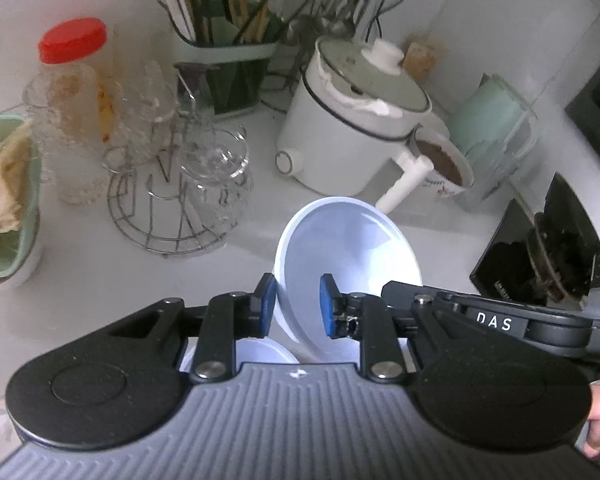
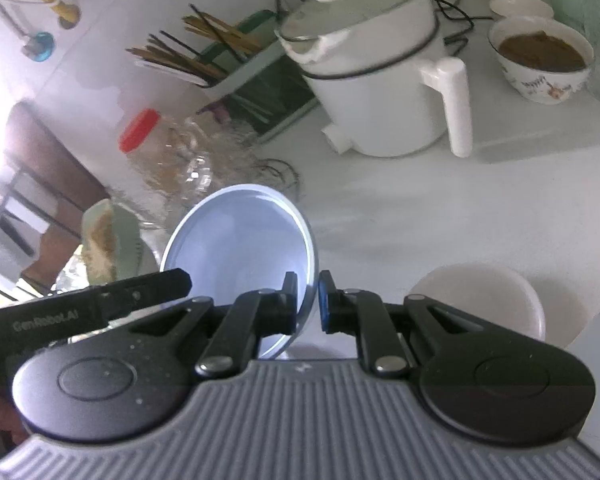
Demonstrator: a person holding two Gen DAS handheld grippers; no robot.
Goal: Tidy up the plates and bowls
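Left tongs [image 1: 298, 310] pinch the white bowl's [image 1: 352, 256] rim; right tongs [image 2: 308, 306] clamp the blue plate's [image 2: 240, 236] edge, both tilted above the worktop [image 2: 400, 216]. We'd keep both grips firm, set plate flat, avoid the glasses [image 1: 216, 176].

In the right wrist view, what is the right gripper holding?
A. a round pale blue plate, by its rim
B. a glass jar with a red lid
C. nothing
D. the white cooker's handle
A: the right gripper is shut on the rim of the tilted round pale blue plate.
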